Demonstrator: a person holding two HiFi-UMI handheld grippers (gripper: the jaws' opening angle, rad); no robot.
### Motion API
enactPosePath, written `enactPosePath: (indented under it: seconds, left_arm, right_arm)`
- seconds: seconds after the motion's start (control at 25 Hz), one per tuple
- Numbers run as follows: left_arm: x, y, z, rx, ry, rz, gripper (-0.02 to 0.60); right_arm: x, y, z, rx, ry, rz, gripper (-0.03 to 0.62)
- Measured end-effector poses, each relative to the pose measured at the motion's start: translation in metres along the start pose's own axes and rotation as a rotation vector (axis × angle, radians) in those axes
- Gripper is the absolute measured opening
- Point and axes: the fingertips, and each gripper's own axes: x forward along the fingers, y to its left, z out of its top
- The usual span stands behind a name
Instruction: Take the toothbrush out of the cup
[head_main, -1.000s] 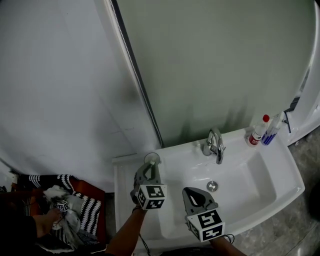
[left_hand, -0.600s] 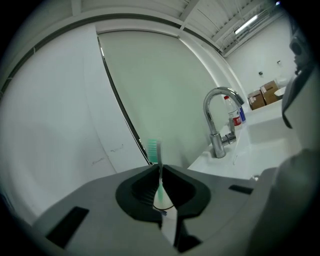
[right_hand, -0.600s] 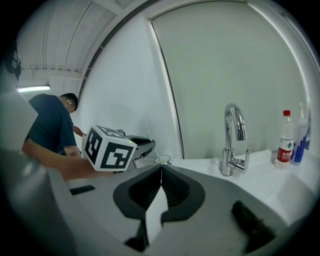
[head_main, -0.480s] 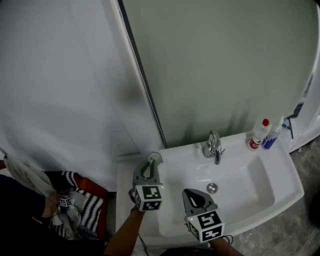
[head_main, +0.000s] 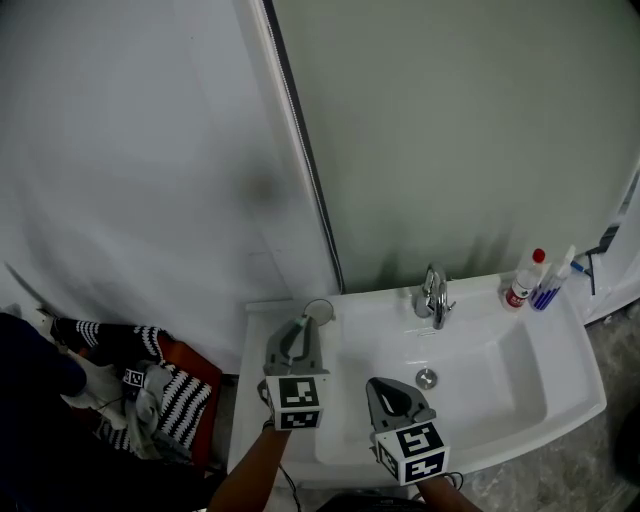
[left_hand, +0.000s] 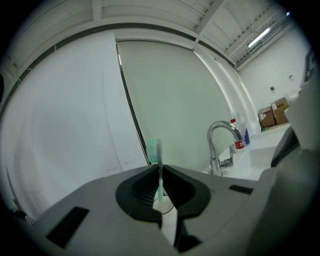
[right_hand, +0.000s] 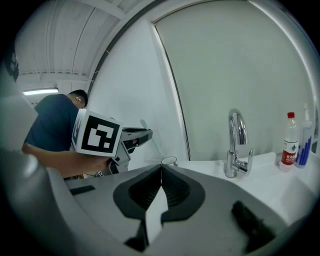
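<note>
A green toothbrush (left_hand: 159, 172) stands upright between the jaws of my left gripper (left_hand: 160, 169), bristles (left_hand: 153, 147) above them; the gripper is shut on its handle. In the head view the left gripper (head_main: 305, 324) sits just in front of the clear cup (head_main: 318, 310) on the sink's back left corner. In the right gripper view the toothbrush (right_hand: 151, 137) slants down toward the cup (right_hand: 169, 161); I cannot tell whether its lower end is inside. My right gripper (right_hand: 161, 168) is shut on nothing and hangs over the sink's front edge (head_main: 388, 384).
A chrome faucet (head_main: 433, 295) stands behind the white sink basin (head_main: 480, 372). A red-capped bottle (head_main: 525, 279) and a blue-tipped bottle (head_main: 551, 280) stand at the back right. A person with striped cloth (head_main: 160, 405) is on the left. A dark-framed panel (head_main: 305, 160) rises behind the cup.
The head camera has tilted, so the sink sits lower in view. The person on the left has shifted. Both grippers hold much the same places by the sink.
</note>
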Motion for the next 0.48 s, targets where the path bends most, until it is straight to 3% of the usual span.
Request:
enactPosePath:
  seconds: [0.48]
  left_arm:
    - [-0.054, -0.020, -0.003, -0.144, 0.037, 0.008, 0.029]
  right_arm:
    - [-0.020, 0.014, 0.006, -0.004, -0.030, 0.071, 0.011]
